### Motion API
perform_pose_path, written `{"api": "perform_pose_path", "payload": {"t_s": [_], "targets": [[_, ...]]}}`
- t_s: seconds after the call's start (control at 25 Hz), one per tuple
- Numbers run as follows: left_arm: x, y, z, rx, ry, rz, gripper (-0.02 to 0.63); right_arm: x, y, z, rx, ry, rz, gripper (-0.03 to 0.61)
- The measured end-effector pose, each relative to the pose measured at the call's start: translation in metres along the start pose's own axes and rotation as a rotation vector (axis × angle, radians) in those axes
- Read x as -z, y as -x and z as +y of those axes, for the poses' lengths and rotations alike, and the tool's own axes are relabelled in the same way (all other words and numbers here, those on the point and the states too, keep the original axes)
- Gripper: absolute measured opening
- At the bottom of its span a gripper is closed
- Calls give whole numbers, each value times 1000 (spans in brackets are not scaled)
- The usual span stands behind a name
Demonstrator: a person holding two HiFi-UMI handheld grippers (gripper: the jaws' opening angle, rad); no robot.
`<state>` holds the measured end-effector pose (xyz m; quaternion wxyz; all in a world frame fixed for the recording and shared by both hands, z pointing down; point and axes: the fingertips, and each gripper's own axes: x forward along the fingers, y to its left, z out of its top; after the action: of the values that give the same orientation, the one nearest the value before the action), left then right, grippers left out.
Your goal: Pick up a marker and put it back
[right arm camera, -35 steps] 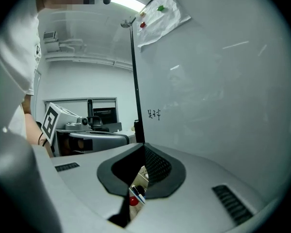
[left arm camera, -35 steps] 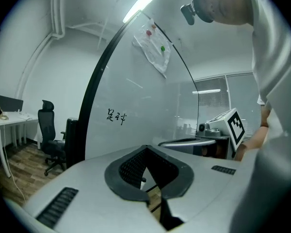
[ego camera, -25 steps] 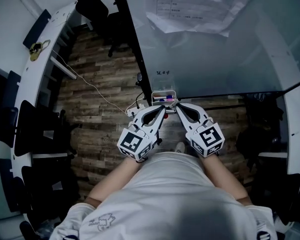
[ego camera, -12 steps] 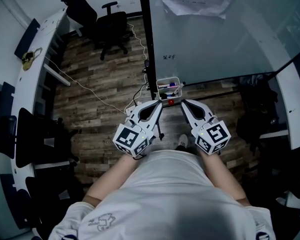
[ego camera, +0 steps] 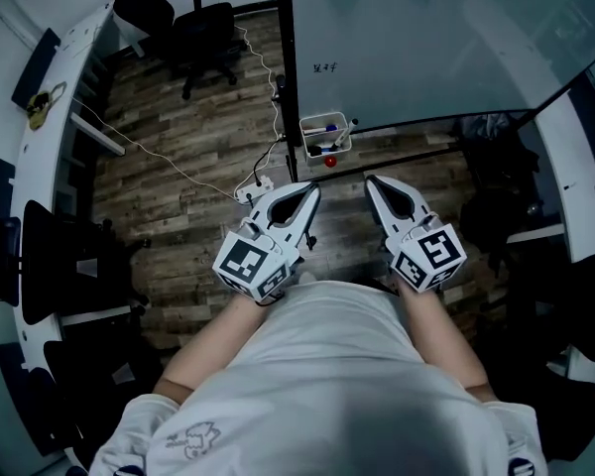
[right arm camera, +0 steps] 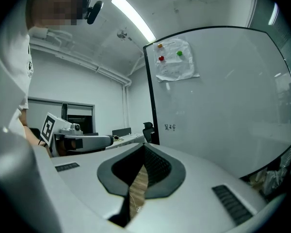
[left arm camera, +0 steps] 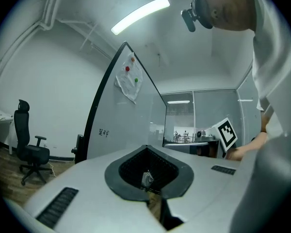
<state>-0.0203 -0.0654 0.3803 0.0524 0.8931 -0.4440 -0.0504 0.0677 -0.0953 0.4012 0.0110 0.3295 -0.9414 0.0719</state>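
Hovering short of marker tray [ego camera: 304,139] | left tool [ego camera: 311,191] closed, empty | right tool [ego camera: 371,180] closed, empty

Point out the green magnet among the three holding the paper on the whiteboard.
The green magnet, alone at the paper's upper right in the right gripper view; the top-left magnet and lower-left magnet are reddish.

Readable text: none | large white whiteboard [right arm camera: 223,106]: small dark scribble [right arm camera: 170,127] at 9 o'clock, illegible | pinned white paper sheet [right arm camera: 177,62]: print too small
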Motion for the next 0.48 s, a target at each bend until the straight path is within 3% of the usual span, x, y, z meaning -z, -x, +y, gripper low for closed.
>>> {"api": "perform_pose_path", "payload": {"t_s": [0.16, 0.48], "targets": [[-4, -2, -24, -4, -22, -9, 5, -10, 21, 0, -32, 28, -24, 9], [20, -15, -97, -29, -3, 20, 5, 7, 94, -4, -87, 5, 22, 9]]}}
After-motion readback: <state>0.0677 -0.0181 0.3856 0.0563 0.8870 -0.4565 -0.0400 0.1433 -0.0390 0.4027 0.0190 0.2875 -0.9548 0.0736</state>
